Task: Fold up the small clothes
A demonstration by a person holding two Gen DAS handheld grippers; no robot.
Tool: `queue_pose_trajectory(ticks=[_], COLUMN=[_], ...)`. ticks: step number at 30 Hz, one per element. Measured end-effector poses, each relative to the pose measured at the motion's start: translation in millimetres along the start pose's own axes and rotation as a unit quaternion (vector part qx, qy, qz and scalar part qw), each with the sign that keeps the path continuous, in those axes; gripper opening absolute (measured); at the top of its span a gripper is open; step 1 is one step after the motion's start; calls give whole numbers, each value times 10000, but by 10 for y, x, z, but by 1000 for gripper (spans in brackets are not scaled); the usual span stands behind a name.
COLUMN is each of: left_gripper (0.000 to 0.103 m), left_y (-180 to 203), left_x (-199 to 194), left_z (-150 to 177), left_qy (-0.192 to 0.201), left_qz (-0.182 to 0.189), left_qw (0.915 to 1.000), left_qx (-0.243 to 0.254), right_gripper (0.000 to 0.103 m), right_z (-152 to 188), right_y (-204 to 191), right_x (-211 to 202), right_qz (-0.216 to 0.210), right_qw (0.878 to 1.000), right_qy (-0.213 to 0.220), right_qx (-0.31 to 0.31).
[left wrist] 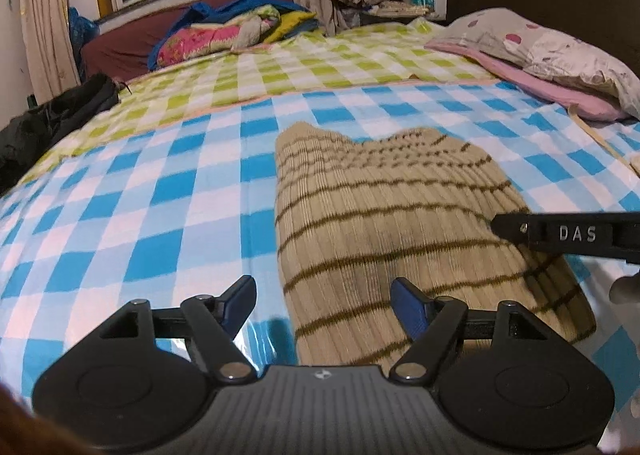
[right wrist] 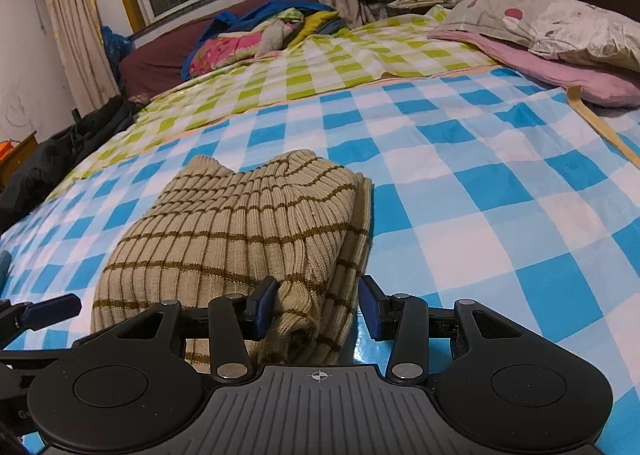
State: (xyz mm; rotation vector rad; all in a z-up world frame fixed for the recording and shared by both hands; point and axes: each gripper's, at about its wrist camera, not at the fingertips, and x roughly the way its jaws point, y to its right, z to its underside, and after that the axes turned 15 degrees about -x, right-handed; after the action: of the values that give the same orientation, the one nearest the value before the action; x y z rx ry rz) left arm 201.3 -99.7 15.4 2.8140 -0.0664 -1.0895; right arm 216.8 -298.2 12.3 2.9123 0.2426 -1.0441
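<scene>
Knitwear, a striped beige top (right wrist: 240,231), lies folded on the blue-checked sheet (right wrist: 480,215), long axis running away from both tongs. The right gripper (right wrist: 318,305) stands released, straddling the top's near right corner; the left gripper (left wrist: 324,305), also released, straddles its near left edge.

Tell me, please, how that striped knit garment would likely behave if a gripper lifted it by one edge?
The striped knit garment is soft ribbed fabric, already bunched, so it would probably sag. Its stacked layers may unfold. On the smooth checked sheet, it would likely slide if pushed.
</scene>
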Motion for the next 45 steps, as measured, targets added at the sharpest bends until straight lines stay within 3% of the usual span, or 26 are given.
queue_pose_trajectory(ticks=[13, 18, 22, 30, 35, 45], left_gripper=[80, 80, 80, 80, 80, 85], left_y=[-6, -53, -68, -70, -78, -51], left_x=[-110, -123, -51, -136, -250, -380], left_z=[84, 105, 155, 245, 265, 353], left_qy=[24, 9, -145, -197, -156, -57], left_qz=[-188, -120, -130, -94, 0, -337], left_qw=[9998, 9999, 9998, 9997, 9997, 9993], left_qx=[35, -71, -70, -64, -161, -129], right_gripper=[41, 43, 44, 45, 45, 49], right_z=[24, 102, 221, 265, 267, 308], right_y=[3, 64, 128, 126, 183, 0], right_x=[-118, -275, -289, -220, -282, -418], right_qz=[60, -151, -615, -278, -394, -232], right_qw=[9999, 9999, 9979, 9992, 9989, 9992], right_qy=[50, 77, -122, -271, -229, -169], right_qx=[-130, -34, 155, -123, 82, -288])
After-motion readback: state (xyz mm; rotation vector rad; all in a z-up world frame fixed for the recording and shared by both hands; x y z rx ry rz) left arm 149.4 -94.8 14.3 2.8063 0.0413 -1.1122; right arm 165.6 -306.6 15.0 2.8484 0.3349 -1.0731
